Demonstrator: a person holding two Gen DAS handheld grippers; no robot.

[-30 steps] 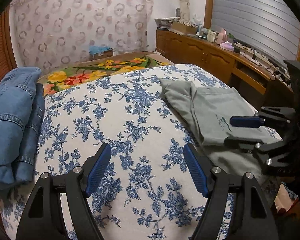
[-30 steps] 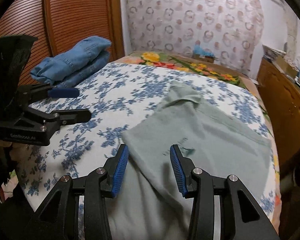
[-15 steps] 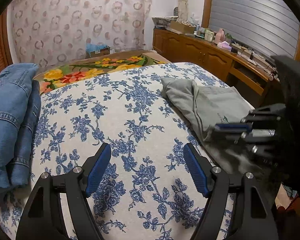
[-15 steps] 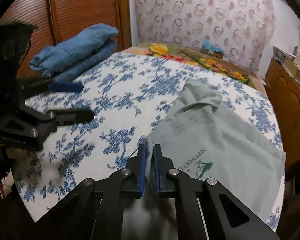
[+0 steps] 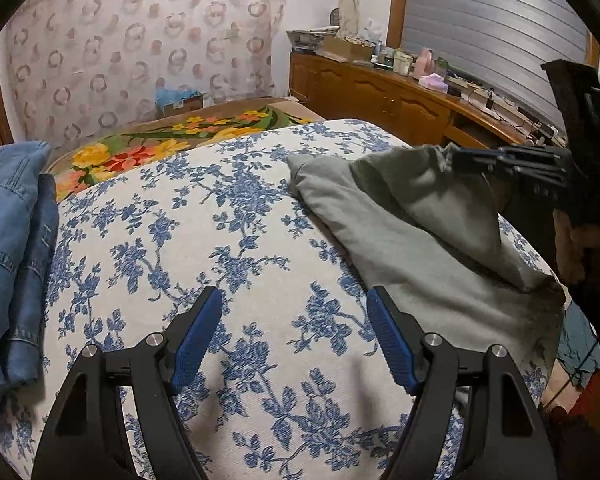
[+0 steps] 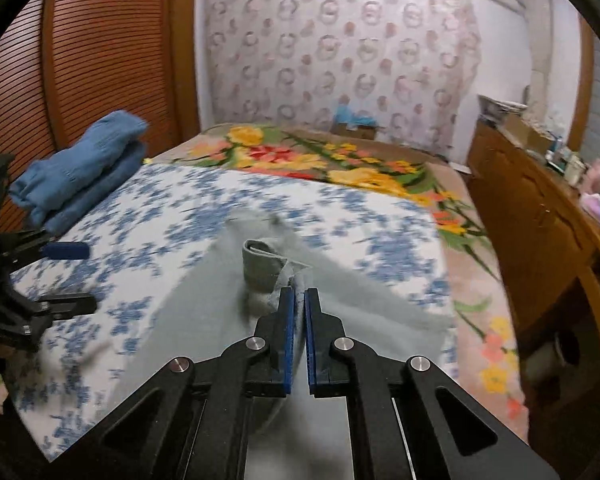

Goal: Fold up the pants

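Note:
Grey-green pants (image 5: 412,224) lie on the right side of the bed's blue-flowered cover (image 5: 204,240). My right gripper (image 6: 299,300) is shut on a bunched edge of the pants (image 6: 268,268) and holds that edge lifted off the bed. In the left wrist view the right gripper (image 5: 452,156) shows at the right, with the cloth hanging from it in a raised fold. My left gripper (image 5: 294,320) hovers open over bare cover left of the pants, nothing between its fingers; it also shows as the left gripper (image 6: 66,276) at the left edge of the right wrist view.
Folded blue jeans (image 5: 12,240) are stacked at the bed's left side by a slatted wooden door (image 6: 80,80). A flowered blanket (image 6: 320,160) covers the far end. A wooden sideboard (image 5: 400,100) with clutter runs along the right.
My right gripper closed on the pants' near edge, then lifted it and carried it across, raising a fold. The left gripper stayed open in place.

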